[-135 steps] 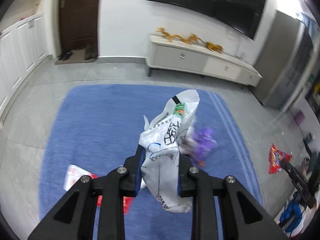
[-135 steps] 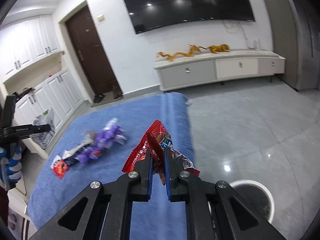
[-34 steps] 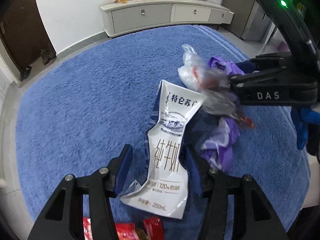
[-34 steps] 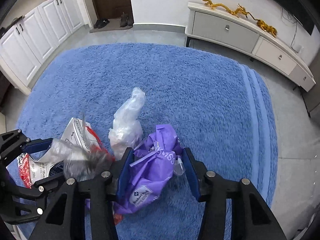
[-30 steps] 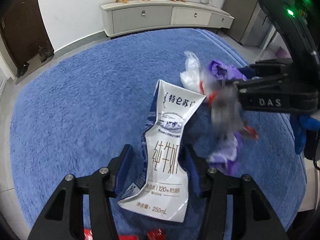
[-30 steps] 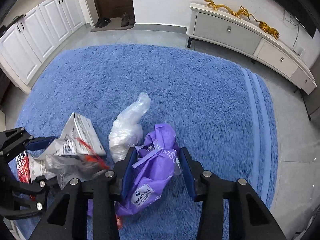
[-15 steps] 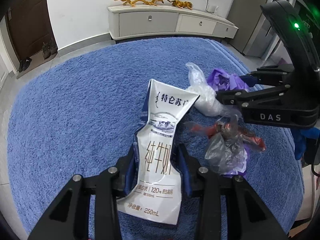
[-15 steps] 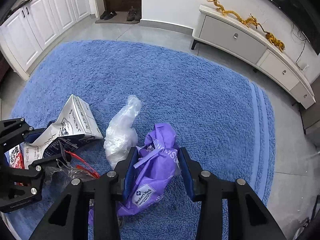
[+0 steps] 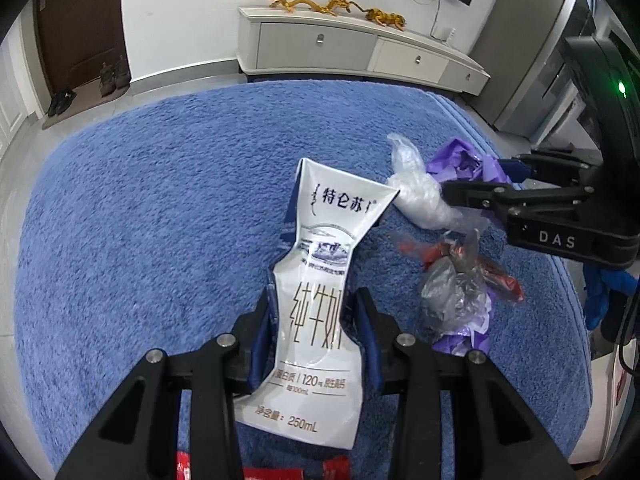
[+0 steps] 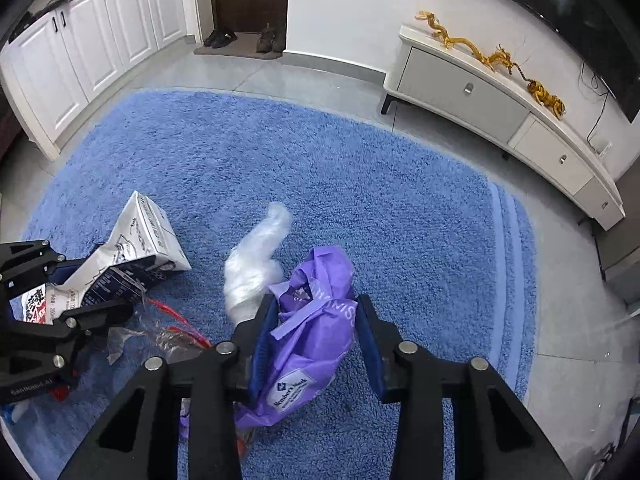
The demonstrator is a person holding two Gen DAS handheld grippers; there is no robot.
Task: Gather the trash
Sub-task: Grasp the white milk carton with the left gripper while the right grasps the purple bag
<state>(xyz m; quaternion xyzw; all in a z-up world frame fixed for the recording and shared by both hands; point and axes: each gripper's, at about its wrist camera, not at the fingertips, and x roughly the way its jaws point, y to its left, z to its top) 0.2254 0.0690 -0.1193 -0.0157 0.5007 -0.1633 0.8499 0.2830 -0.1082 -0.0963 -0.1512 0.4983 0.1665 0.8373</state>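
A crushed white milk carton (image 9: 320,280) stands up from the blue rug (image 9: 160,220), and my left gripper (image 9: 314,296) is shut on its pinched waist. In the right wrist view the same carton (image 10: 140,236) sits in that gripper (image 10: 68,284) at the far left. My right gripper (image 10: 316,304) has a crumpled purple bag (image 10: 316,336) between its pads, and its jaws are closing on it. A white plastic bag (image 10: 256,268) lies just left of the purple one. A clear wrapper with red print (image 9: 456,280) rests on the rug between the two grippers.
Red snack wrappers (image 9: 272,472) lie under my left gripper. A low white TV cabinet (image 10: 500,108) runs along the far wall beyond the rug, and white cupboards (image 10: 80,52) line the left side. Shoes (image 10: 240,38) sit by the door. Grey tile floor surrounds the rug.
The left jaws have narrowed and pinched the carton's waist. The clear wrapper, blurred in the air a second ago, now lies on the rug. The right jaws have drawn in around the purple bag.
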